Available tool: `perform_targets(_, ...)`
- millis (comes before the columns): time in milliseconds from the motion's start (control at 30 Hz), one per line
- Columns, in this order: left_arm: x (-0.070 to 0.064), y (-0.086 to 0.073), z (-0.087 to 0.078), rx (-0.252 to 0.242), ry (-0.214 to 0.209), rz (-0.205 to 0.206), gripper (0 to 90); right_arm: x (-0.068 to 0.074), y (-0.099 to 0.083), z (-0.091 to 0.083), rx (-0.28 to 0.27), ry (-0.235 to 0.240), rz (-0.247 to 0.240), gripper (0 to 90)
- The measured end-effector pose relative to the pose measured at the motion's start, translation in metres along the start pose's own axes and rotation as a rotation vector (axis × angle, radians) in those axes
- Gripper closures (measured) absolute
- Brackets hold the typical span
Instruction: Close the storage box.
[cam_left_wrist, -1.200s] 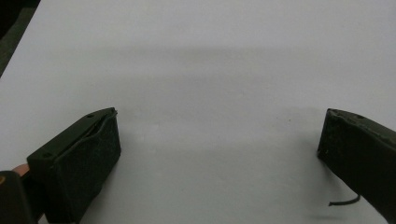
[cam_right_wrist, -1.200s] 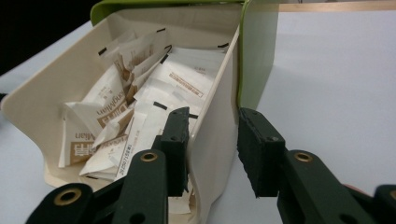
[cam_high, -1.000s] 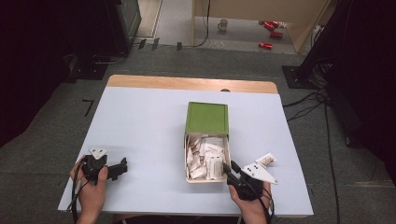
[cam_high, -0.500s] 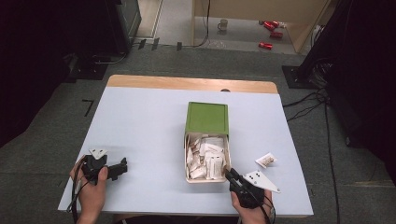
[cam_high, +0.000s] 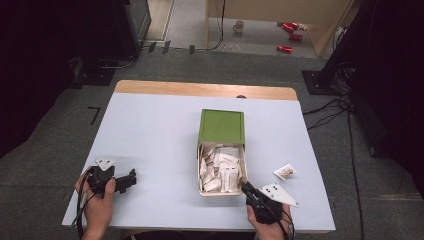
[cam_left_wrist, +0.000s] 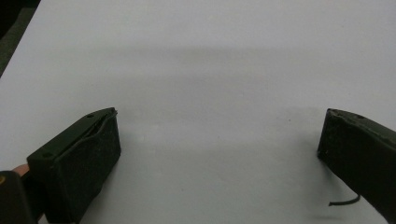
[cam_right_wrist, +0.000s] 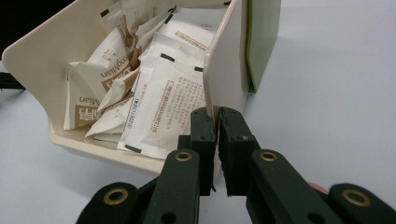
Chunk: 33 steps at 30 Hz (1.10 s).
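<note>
Tabletop (cam_high: 160, 130): right gripper (cam_right_wrist: 216, 122) clamps box wall (cam_right_wrist: 223, 70) (left gripper (cam_left_wrist: 219, 140) wide).

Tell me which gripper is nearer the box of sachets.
Right. The right gripper has its jaws closed on the wall of the box at its near corner. The left gripper lies open on bare table, well to the box's left.

Bare bench (cam_high: 155, 135) left of box (cam_high: 222, 160), lone sachet (cam_high: 285, 171) on narrow right strip, right tool (cam_right_wrist: 217, 122) clamped on box wall
</note>
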<state>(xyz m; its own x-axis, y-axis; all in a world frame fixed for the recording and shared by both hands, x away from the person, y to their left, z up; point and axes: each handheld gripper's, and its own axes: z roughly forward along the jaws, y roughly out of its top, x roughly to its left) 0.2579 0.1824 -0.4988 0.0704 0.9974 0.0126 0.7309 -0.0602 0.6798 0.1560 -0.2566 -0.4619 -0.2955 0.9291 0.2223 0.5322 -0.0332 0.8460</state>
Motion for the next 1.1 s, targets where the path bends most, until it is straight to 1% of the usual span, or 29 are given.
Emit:
perform_targets(67,0.0,0.0,0.0,0.0,0.0,0.0,0.0,0.003,0.001,-0.001,0.005,-0.019,-0.002,87.0)
perform_targets(133,0.0,0.0,0.0,0.0,0.0,0.0,0.0,0.004,0.002,-0.001,0.011,-0.026,-0.002,87.3)
perform_targets(333,0.0,0.0,0.0,-0.001,0.0,0.0,0.0,0.004,0.007,-0.002,0.033,-0.026,0.007,87.9)
perform_targets(500,0.0,0.0,0.0,-0.001,0.001,0.001,0.0,0.004,0.011,-0.002,0.034,-0.034,0.003,88.3)
perform_targets(567,0.0,0.0,0.0,0.0,0.001,0.001,0.0,0.004,0.013,-0.002,0.035,-0.034,0.01,88.3)
perform_targets(967,0.0,0.0,0.0,-0.001,0.001,0.0,0.0,0.003,0.027,0.002,0.034,-0.07,0.002,89.0)
perform_targets(1100,0.0,0.0,0.0,0.0,0.0,0.0,0.0,0.003,0.033,0.004,0.026,-0.069,0.004,89.1)
